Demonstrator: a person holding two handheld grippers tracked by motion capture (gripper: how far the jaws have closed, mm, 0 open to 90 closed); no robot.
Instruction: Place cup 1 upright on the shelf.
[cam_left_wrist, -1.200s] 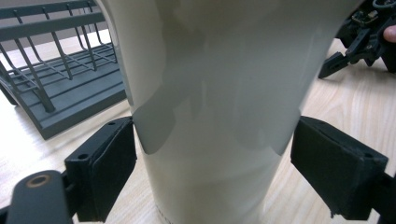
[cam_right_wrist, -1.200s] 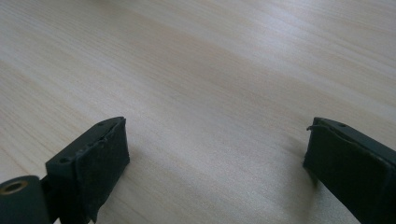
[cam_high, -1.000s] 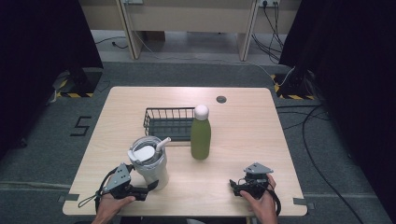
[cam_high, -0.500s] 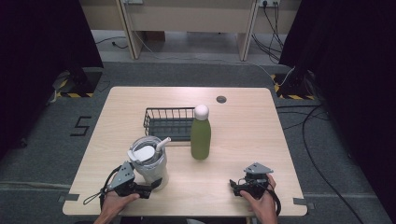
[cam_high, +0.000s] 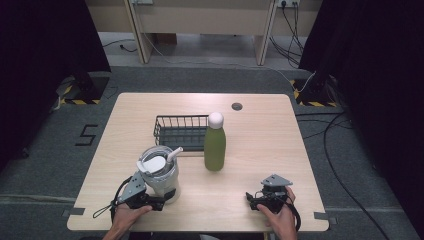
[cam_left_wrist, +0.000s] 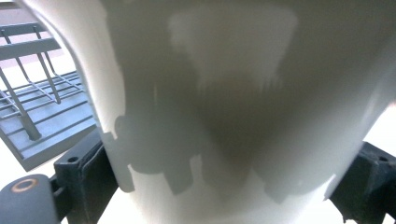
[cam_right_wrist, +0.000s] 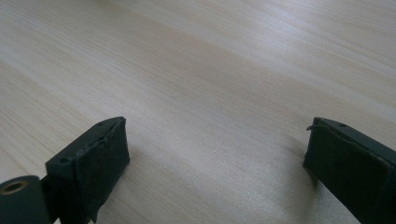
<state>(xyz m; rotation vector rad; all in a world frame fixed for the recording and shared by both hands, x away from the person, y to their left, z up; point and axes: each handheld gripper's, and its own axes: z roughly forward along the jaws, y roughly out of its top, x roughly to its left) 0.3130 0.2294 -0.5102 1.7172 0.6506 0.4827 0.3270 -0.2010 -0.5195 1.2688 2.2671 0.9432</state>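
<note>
A white tumbler (cam_high: 159, 172) with a lid and straw stands at the table's front left. My left gripper (cam_high: 159, 201) is open, its jaws on either side of the tumbler's lower body. In the left gripper view the tumbler wall (cam_left_wrist: 243, 93) sits close up between the two jaws of the left gripper (cam_left_wrist: 229, 177); I cannot tell whether they touch it. My right gripper (cam_high: 252, 200) rests at the front right of the table, open, pointing left. Only bare wood lies between the jaws of the right gripper (cam_right_wrist: 217, 154).
A green bottle (cam_high: 215, 145) with a white cap stands upright mid-table. Just behind it and the tumbler sits a black wire basket (cam_high: 180, 131), also seen past the tumbler as the basket (cam_left_wrist: 42, 116). A round cable hole (cam_high: 237, 106) is near the far edge.
My left gripper has slid forward and right to the tumbler, so its jaws now stand around the base. The right gripper has stayed put.
</note>
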